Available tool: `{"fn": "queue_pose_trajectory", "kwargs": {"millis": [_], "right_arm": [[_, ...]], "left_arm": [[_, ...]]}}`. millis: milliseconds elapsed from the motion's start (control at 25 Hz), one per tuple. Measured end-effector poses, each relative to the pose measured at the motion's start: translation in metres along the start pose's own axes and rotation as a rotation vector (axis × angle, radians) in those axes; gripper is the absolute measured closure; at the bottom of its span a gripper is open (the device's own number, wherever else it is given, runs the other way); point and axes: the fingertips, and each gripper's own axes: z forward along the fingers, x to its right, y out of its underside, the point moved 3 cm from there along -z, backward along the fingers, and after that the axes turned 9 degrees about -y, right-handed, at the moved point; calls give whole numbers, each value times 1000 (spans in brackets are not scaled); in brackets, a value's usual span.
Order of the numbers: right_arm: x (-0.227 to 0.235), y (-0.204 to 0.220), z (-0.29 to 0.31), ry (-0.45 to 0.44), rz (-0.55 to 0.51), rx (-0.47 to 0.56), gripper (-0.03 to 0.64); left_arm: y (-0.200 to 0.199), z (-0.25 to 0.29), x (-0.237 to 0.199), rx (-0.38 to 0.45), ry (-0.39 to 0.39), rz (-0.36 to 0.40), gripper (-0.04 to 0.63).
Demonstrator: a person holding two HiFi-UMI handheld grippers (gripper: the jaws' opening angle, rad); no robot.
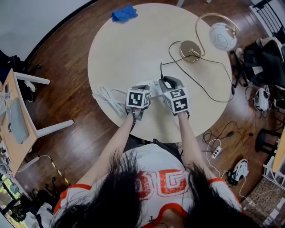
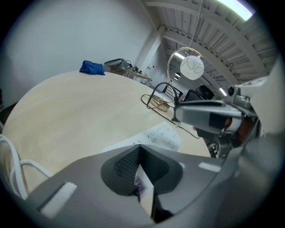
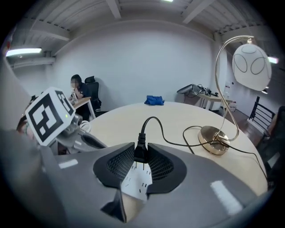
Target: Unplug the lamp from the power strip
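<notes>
The lamp has a gold base (image 1: 190, 50) and a white globe (image 1: 222, 36) at the table's far right. Its black cord (image 1: 202, 87) runs to a black plug (image 3: 140, 149). My right gripper (image 3: 140, 161) is shut on that plug, whose metal prongs show just above the white power strip (image 3: 135, 183). The left gripper (image 2: 141, 178) is shut on the near end of the power strip (image 2: 162, 136). In the head view both grippers sit side by side near the table's front edge, left gripper (image 1: 143, 87) and right gripper (image 1: 167, 82).
A blue cloth (image 1: 124, 13) lies at the far edge of the round table (image 1: 129, 49). A white coiled cable (image 1: 109, 98) rests left of the grippers. On the floor are another power strip (image 1: 216, 151), cords and bags (image 1: 262, 58). A wooden desk (image 1: 18, 124) stands at left.
</notes>
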Motion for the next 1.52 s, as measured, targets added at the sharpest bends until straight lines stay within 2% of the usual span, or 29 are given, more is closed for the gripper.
{"fn": "queue_pose_trajectory", "kwargs": {"millis": [120,320,400,480,600,720,960,1240,1520], "right_arm": [[-5,22,0,-1,4,-49,523],[-6,38,0,27,16,-70,520],[-7,39,0,28,8,-66,515],[-7,37,1,31,17,-49,470],[-6,35,-1,37,26,-24,465],[-8,31,-7,48,36,7,493],[-15,24,-26,91,83,109,612],[-36,20,-44,85,143,192,615],[-62,10,-68,113,160,252,615]], "left_arm": [[-1,1,-1,-7,12,14,595],[1,-7,1,-8,21,70,595],[3,-12,4,8,36,66,595],[5,-17,7,22,45,66,595],[5,-24,12,38,63,70,595],[1,-34,16,70,85,70,595],[-12,-62,24,157,119,52,595],[-21,-101,35,261,167,47,595],[-23,-145,36,347,216,39,595]]}}
